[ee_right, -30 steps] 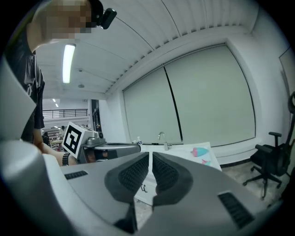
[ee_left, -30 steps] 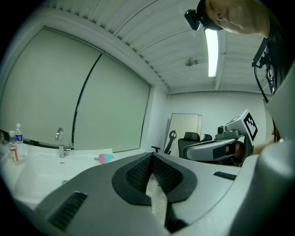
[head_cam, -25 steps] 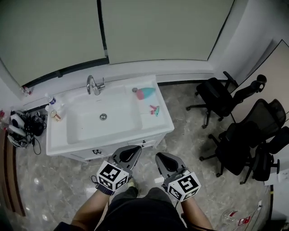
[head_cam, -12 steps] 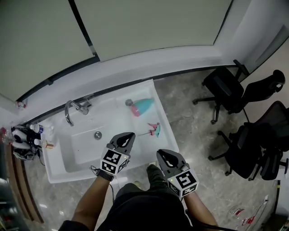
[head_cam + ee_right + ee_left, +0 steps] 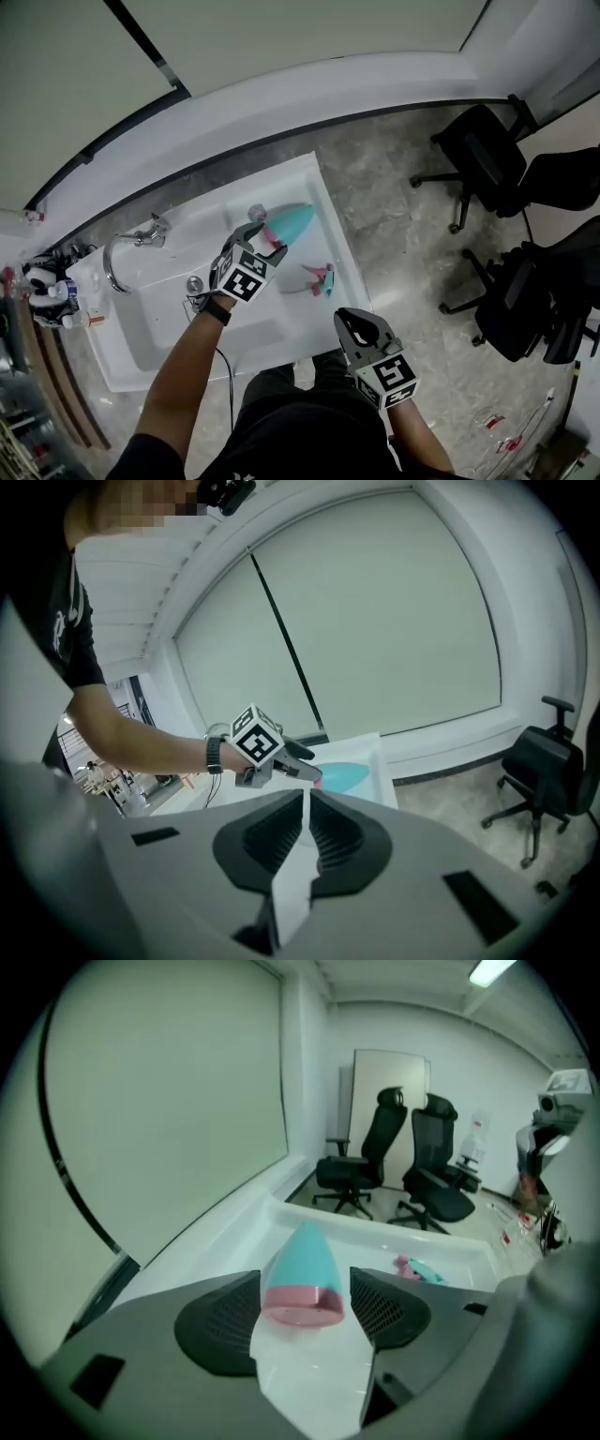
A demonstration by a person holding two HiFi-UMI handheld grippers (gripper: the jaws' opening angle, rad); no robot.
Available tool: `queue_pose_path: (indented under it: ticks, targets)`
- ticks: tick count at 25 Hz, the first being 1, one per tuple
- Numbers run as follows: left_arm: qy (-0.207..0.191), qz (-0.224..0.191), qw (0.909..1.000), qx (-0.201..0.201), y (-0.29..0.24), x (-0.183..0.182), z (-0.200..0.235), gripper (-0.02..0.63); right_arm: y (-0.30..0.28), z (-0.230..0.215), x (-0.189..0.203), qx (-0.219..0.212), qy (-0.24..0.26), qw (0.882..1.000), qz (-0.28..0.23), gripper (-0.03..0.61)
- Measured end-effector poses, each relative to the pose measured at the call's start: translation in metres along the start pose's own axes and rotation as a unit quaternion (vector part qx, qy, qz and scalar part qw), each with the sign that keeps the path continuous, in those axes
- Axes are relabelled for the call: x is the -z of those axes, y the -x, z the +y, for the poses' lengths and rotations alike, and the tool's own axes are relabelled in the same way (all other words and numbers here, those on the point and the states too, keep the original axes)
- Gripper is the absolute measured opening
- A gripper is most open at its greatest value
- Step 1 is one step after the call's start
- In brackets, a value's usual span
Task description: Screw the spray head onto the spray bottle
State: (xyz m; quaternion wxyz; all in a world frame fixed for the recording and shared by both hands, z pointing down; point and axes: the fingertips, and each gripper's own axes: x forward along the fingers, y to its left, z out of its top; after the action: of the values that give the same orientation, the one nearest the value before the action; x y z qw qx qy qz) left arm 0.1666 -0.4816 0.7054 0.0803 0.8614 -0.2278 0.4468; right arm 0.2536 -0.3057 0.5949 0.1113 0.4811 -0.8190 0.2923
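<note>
A teal spray bottle (image 5: 295,220) with a pink band at its wide end lies on its side on the white counter (image 5: 333,234), right of the basin. My left gripper (image 5: 263,237) reaches over the sink to that pink end. In the left gripper view the bottle (image 5: 302,1265) lies between the pads (image 5: 387,1305) with a gap on each side; the jaws have just been opening and my left gripper (image 5: 305,1290) is open. The pink and teal spray head (image 5: 319,277) lies loose nearer me. My right gripper (image 5: 357,325) hangs shut and empty off the counter's front right corner.
The basin (image 5: 178,323) and chrome faucet (image 5: 127,251) lie to the left, with small bottles (image 5: 52,298) at the far left end. Black office chairs (image 5: 487,155) stand on the stone floor to the right. A window wall runs behind the counter.
My left gripper went from in front of the counter forward over the sink to the bottle, and its jaws opened. The right gripper moved forward a little and stayed shut.
</note>
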Motion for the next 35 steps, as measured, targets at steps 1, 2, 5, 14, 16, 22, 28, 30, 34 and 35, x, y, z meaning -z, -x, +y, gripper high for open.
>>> queue_pose_path:
  ticks: [1, 2, 5, 14, 16, 22, 28, 30, 34, 35]
  targets:
    - [-0.02, 0.024, 0.9995, 0.004, -0.011, 0.001, 0.003, 0.286, -0.002, -0.004, 0.002, 0.002, -0.005, 1.0, 0.003, 0.0]
    - [-0.037, 0.046, 0.9982, 0.01, -0.02, 0.0, 0.005, 0.31, -0.005, -0.01, 0.003, 0.003, -0.01, 1.0, 0.005, 0.0]
    - [-0.072, 0.098, 0.9919, 0.035, -0.045, -0.003, 0.003, 0.348, -0.011, -0.024, 0.003, 0.006, -0.023, 1.0, 0.008, 0.0]
    - [-0.112, 0.244, 0.9613, 0.061, -0.091, 0.032, -0.001, 0.417, -0.03, -0.05, 0.01, 0.01, -0.043, 0.999, 0.02, 0.0]
    - [-0.135, 0.262, 0.9534, 0.065, -0.093, 0.034, 0.0, 0.417, -0.041, -0.06, 0.022, 0.02, -0.055, 0.997, 0.044, 0.0]
    - [-0.153, 0.235, 0.9575, 0.068, -0.095, 0.027, 0.002, 0.426, -0.09, -0.079, 0.083, 0.039, -0.111, 0.978, 0.171, 0.116]
    - [-0.102, 0.171, 0.9789, 0.046, -0.064, 0.031, 0.005, 0.427, -0.124, -0.099, 0.116, 0.109, -0.053, 0.956, 0.267, 0.14]
    - [-0.088, 0.148, 0.9845, 0.035, -0.05, 0.03, 0.004, 0.427, -0.13, -0.103, 0.12, 0.127, -0.046, 0.948, 0.289, 0.143]
    - [-0.059, 0.107, 0.9922, 0.026, -0.023, 0.034, -0.001, 0.427, -0.144, -0.104, 0.118, 0.136, -0.03, 0.937, 0.321, 0.155]
    - [-0.05, 0.097, 0.9936, 0.026, -0.018, 0.035, -0.003, 0.428, -0.147, -0.104, 0.115, 0.133, -0.024, 0.936, 0.325, 0.155]
